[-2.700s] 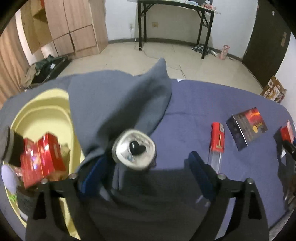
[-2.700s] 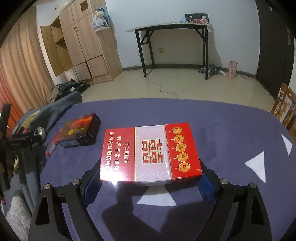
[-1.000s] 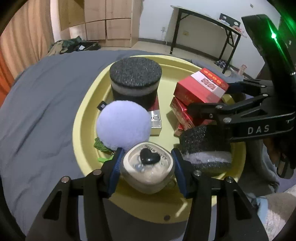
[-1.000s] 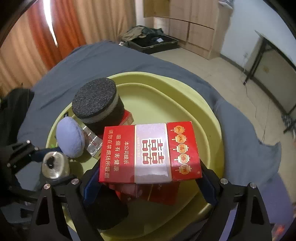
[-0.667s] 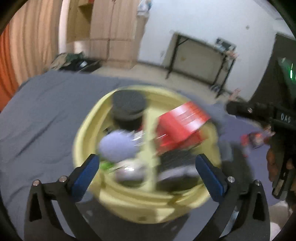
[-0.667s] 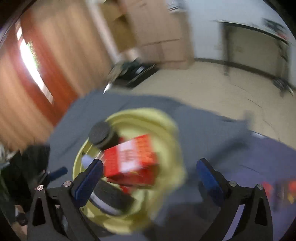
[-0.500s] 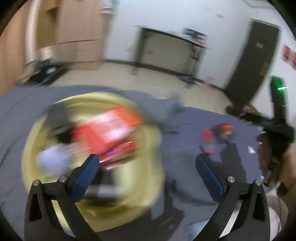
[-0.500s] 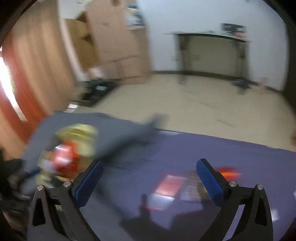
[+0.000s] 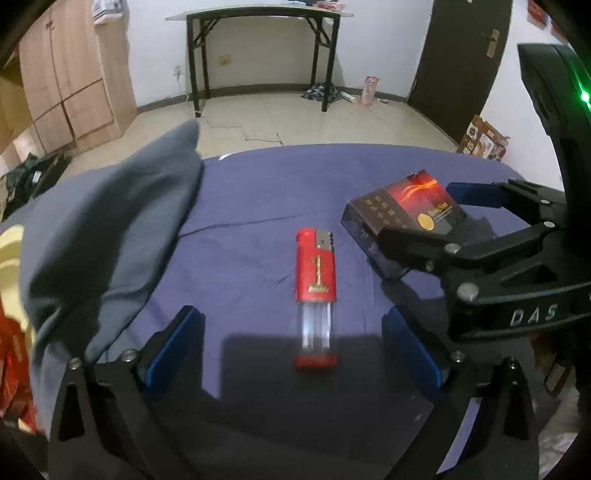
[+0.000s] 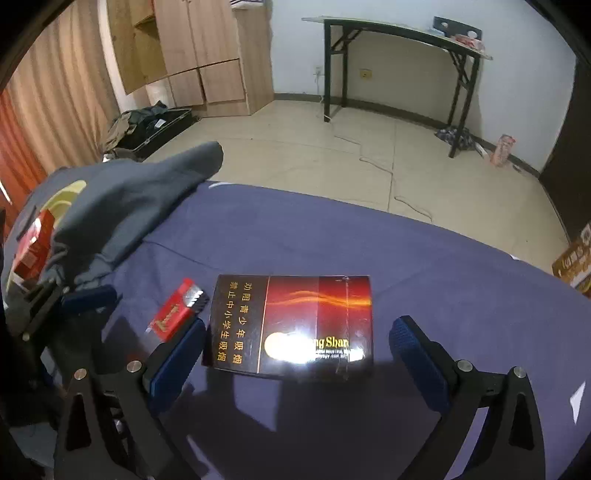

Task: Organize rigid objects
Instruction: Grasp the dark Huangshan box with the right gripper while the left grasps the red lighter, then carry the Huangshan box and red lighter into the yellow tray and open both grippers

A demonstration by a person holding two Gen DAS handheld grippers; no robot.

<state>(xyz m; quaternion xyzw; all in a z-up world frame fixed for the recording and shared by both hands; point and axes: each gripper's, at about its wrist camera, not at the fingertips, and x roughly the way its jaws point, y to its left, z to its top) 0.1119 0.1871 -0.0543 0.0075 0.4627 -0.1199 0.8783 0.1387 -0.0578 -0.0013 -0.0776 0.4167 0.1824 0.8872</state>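
My left claw (image 9: 291,347) hangs over the purple-covered table (image 9: 258,192), pointing steeply down, with its blue pads (image 9: 173,343) set either side of the red lighter (image 9: 316,288). The jaws are closing but neither pad touches the lighter; clear cloth shows on both sides of it. The lighter lies flat, its red cap and metal top pointing away from me and its clear lower body toward me, ending in a red base.

My right claw (image 10: 299,350) is spread fully wide around the dark cigarette pack (image 10: 291,325), released, grasping nothing. The pack lies face up on the table, with gold characters on its left panel and an orange streak across the red front. The left pad (image 10: 177,358) sits just beside the pack's left edge; the right pad stands apart from the right edge.

Taking the lighter as the landmark: the cigarette pack lies just to its right and slightly farther away, near but not touching. A crumpled grey cloth (image 9: 110,229) is heaped to its left. Beyond that cloth, at the far left edge of the view, part of the yellow basin (image 10: 68,194) shows, with a red carton (image 10: 33,240) in it. A black folding table (image 9: 258,14) stands on the tiled floor behind, against the white wall.
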